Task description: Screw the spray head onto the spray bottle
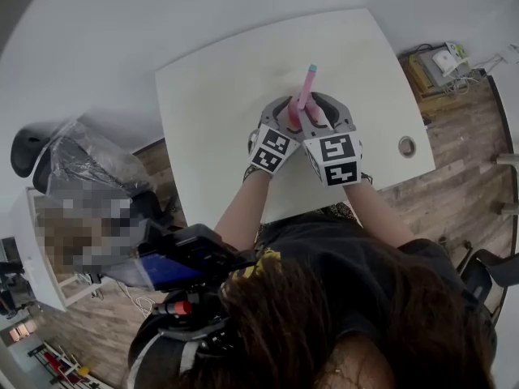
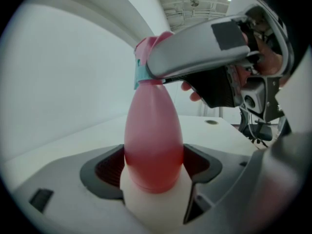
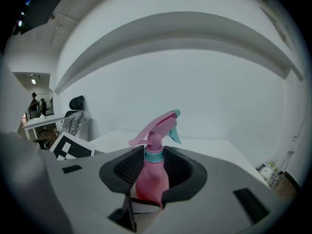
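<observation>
"Holding anything on the left?"

"Yes. My left claw [image 2: 153,167] is clamped on the bottle [image 2: 153,140]. Its pads press the pink body from both sides, just above the white base [image 2: 156,208]."

"And the right?"

"My right claw [image 3: 153,172] is about half closed round the neck. Its pads sit against the teal collar [image 3: 154,155] of the head [image 3: 158,126]. The trigger and the teal nozzle stick up above the jaws. From my left gripper view, one right finger lies across the top of the bottle at collar height."

"Where is the bottle?"

"It is over the middle of the white surface [image 1: 211,96], caught between my two claws, which meet tip to tip. The head sits on top of the neck with the nozzle pointing away from me. I cannot tell whether the base touches the surface."
</observation>
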